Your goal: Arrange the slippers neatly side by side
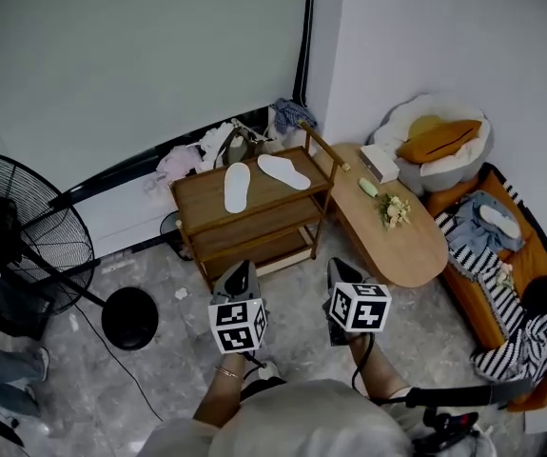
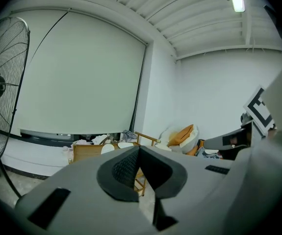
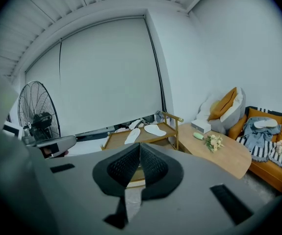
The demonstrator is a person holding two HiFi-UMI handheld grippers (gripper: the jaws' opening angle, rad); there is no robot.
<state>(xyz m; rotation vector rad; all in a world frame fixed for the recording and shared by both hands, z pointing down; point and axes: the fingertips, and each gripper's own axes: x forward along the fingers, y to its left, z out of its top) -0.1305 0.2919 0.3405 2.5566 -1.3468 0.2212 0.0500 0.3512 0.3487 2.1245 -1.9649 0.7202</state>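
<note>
Status – arrangement not yet begun, as far as can be judged. Both slippers lie on the top shelf of the wooden rack [image 1: 202, 203]: the centre slipper [image 1: 237, 187] runs front to back, while the corner slipper [image 1: 283, 171] slants toward the back right corner. Their rear ends lie close together and their other ends splay apart. The left gripper [image 1: 242, 268] and right gripper [image 1: 338, 270] are well short of the rack's front edge, jaws pressed together and empty. Remaining: align the pair.
</note>
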